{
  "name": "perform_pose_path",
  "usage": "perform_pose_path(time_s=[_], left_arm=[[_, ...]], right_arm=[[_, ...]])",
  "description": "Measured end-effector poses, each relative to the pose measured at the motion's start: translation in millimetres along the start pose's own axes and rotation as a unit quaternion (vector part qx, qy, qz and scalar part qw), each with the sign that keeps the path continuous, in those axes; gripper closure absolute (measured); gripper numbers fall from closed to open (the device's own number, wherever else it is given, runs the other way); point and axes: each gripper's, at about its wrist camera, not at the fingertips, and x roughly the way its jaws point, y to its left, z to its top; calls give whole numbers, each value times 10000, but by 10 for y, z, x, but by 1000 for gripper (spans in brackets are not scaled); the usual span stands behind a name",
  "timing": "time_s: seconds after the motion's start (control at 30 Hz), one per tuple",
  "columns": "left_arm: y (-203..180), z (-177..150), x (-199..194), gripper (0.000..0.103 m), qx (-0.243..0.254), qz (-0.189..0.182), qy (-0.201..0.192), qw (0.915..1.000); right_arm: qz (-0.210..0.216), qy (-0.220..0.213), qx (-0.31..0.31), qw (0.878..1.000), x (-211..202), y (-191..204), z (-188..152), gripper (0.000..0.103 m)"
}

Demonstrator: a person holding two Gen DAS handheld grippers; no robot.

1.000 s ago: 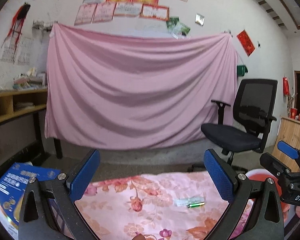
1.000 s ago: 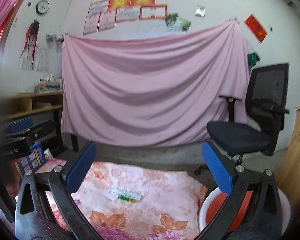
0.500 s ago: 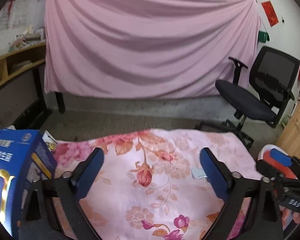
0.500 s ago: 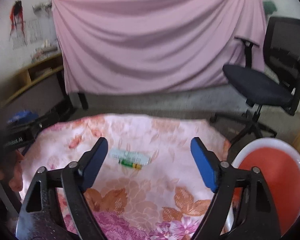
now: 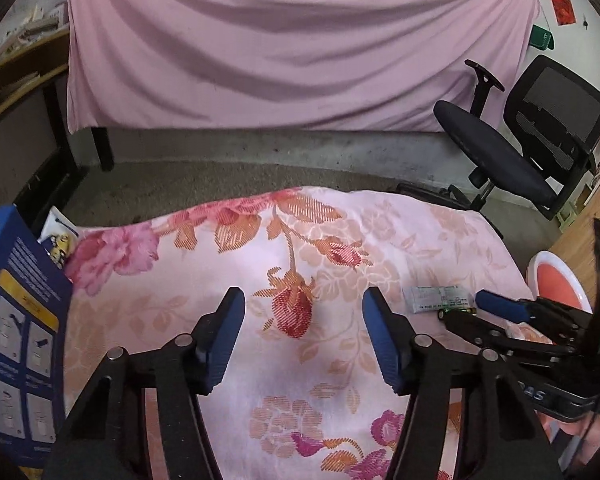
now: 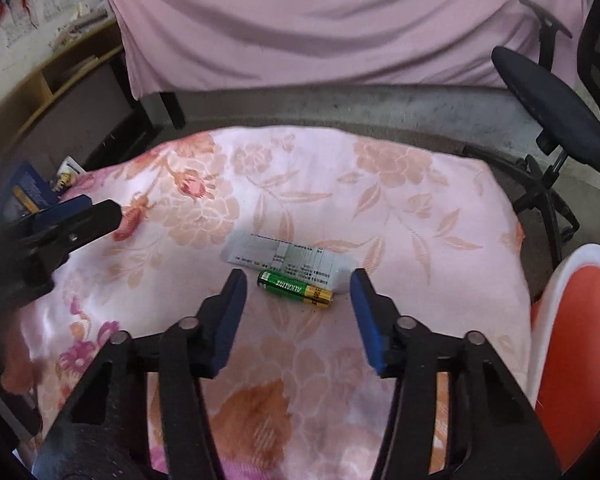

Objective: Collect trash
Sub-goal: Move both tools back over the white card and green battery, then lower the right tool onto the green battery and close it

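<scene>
Lying on the flowered cloth of the tabletop, the green-and-gold battery sits just ahead of the right gripper, roughly centred between its closing jaws, untouched by either pad. A folded paper slip touches the battery's far side. The left gripper, jaws closing on nothing, hovers over bare cloth, the battery well off to its right.

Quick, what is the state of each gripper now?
Left gripper: open, jaws closing, nothing between them.
Right gripper: open, jaws closing around the battery, not touching it.
</scene>
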Motion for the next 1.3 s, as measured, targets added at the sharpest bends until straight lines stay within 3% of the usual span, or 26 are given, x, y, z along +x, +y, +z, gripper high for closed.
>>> perform_pose_path(time_s=[0.13, 0.27, 0.43, 0.67, 0.7, 0.77, 0.83, 1.0, 1.1, 1.17, 1.3], left_arm=[[-7, 43, 51, 48, 0, -163, 106, 9998], [-118, 91, 122, 48, 175, -427, 230, 9987], [-335, 143, 287, 48, 428, -752, 521, 9949], [-370, 206, 380, 48, 371, -481, 647, 9961], [-348, 208, 370, 48, 337, -430, 637, 9965], [-286, 193, 343, 48, 275, -344, 625, 9971], [-194, 190, 310, 48, 155, -291, 593, 9977], [-54, 191, 247, 48, 6, -290, 551, 9981], [-55, 196, 236, 48, 65, -285, 555, 9980], [-73, 211, 257, 48, 83, -276, 569, 9980], [-133, 221, 257, 48, 81, -274, 570, 9980]], right_arm=[[-48, 107, -4, 9999, 39, -32, -19, 40], [-21, 145, 25, 9999, 18, -144, -64, 62], [-34, 100, 129, 9999, -53, -327, -100, 73], [329, -36, 163, 9993, -117, -367, -90, 67], [366, -57, 133, 9992, -115, -337, -72, 64], [412, -60, 91, 9991, -89, -272, -29, 44], [424, -58, 47, 9991, -51, -199, 6, 41], [206, 66, -372, 9991, 114, -8, 82, 42], [136, 187, -727, 9971, 164, 64, 80, 53], [242, 252, -850, 9958, 175, 64, 68, 66], [407, 245, -880, 9950, 148, 17, 35, 70]])
